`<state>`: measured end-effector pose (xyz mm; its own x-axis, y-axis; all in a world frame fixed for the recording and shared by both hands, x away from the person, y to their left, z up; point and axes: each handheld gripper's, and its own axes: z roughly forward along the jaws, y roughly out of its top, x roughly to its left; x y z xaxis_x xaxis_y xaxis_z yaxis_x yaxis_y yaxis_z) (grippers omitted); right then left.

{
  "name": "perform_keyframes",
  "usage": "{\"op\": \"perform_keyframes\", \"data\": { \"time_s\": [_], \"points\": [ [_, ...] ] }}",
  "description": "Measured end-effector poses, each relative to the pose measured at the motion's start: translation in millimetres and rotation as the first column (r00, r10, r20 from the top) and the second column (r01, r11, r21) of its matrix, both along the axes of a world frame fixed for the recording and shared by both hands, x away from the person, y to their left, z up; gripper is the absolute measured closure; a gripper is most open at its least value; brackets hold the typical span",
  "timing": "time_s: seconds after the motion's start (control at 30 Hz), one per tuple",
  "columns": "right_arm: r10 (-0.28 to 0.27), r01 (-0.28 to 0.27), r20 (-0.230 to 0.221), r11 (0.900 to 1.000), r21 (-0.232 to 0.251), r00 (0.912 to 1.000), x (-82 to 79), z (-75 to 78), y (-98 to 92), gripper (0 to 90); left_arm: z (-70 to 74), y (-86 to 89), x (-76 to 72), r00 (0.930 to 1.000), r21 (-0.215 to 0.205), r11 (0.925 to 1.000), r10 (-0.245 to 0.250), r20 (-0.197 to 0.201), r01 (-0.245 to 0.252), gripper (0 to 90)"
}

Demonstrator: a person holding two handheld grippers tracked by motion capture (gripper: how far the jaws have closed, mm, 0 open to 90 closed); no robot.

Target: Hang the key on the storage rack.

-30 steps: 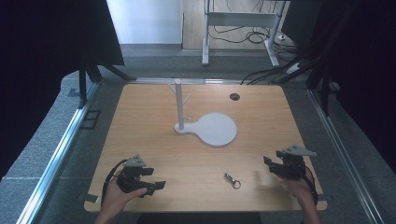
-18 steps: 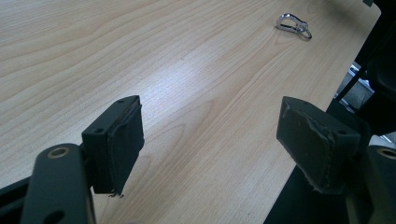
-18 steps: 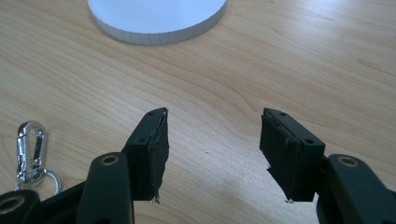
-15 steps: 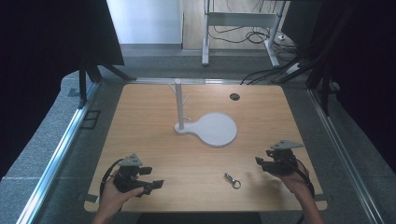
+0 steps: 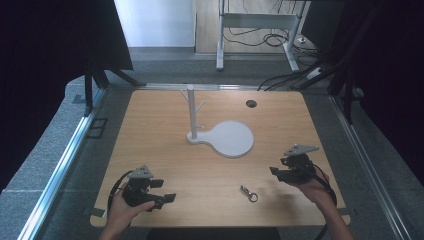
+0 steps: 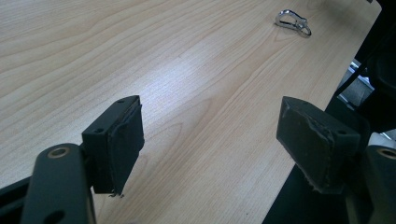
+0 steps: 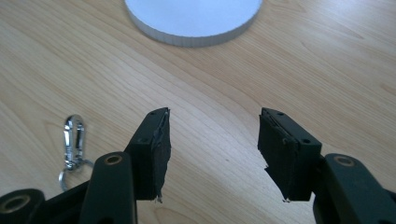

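A wooden bench [image 5: 165,125] fills the middle of the high view, and both grippers sit low in the frame. The left gripper [image 5: 167,198] is at the lower left, held in the person's left hand [image 5: 122,212], its fingers spread wide with nothing between them. In the left gripper view the two black pads [image 6: 122,140] stand well apart over bare wood, close to the bench's near edge, with the small metal key clip [image 6: 291,21] lying far off at the upper right of that frame.

Over on the right side of the high view, the right gripper [image 5: 274,172] is held in the right hand [image 5: 315,189], hovering above the bench with its grey plate on top. Its fingers are open too, and empty. In the right gripper view the pads [image 7: 156,144] frame plain wood grain, the key clip [image 7: 73,142] rests flat on the bench at the lower left, just beside the left pad, and the round white base [image 7: 194,21] curves across the top of the frame.

From above, the key clip [image 5: 248,192] lies on the bench at the lower centre, between the two grippers and nearer the right one, touching neither. The white stand [image 5: 191,112] rises upright with small pegs near the frame's centre, its round base [image 5: 231,139] spreading toward the right. A dark round hole [image 5: 251,103] marks the bench's upper right.
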<state>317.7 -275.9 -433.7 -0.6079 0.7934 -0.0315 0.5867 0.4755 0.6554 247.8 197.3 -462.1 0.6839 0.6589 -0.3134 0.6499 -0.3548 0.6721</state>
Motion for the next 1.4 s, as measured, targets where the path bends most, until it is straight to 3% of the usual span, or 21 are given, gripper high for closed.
{"op": "perform_keyframes", "data": {
  "time_s": [0.37,0.67,0.87,1.03,1.27,1.4],
  "points": [
    [0.056,-0.059,-0.077,0.997,-0.044,0.9955,2.2,13.3,24.5,46.5,-1.0,-2.1,0.5,1.0000,0.000,1.0000,-0.007,-0.007,0.007,23.6],
    [0.144,-0.154,-0.155,0.987,-0.055,0.9774,2.1,11.5,45.7,52.3,-1.2,-3.6,0.1,0.9999,0.006,0.9999,-0.009,-0.011,0.009,23.6],
    [0.153,-0.167,-0.185,0.984,-0.063,0.9709,1.0,7.6,53.9,54.5,-3.7,-7.3,0.7,0.9996,0.010,0.9997,-0.022,-0.018,0.023,23.6],
    [0.190,-0.214,-0.230,0.973,-0.082,0.9543,-1.7,2.4,67.1,56.9,-4.9,-6.4,1.8,0.9995,0.012,0.9997,-0.021,-0.022,0.021,23.6],
    [0.213,-0.251,-0.264,0.961,-0.120,0.9407,-8.3,-9.5,78.3,60.2,-2.9,-5.9,0.6,0.9996,0.009,0.9997,-0.021,-0.017,0.021,23.6],
    [0.212,-0.252,-0.278,0.961,-0.117,0.9369,-10.7,-12.6,80.4,61.9,-3.9,-8.9,0.6,0.9994,0.018,0.9995,-0.027,-0.020,0.028,23.6]
  ]
}}
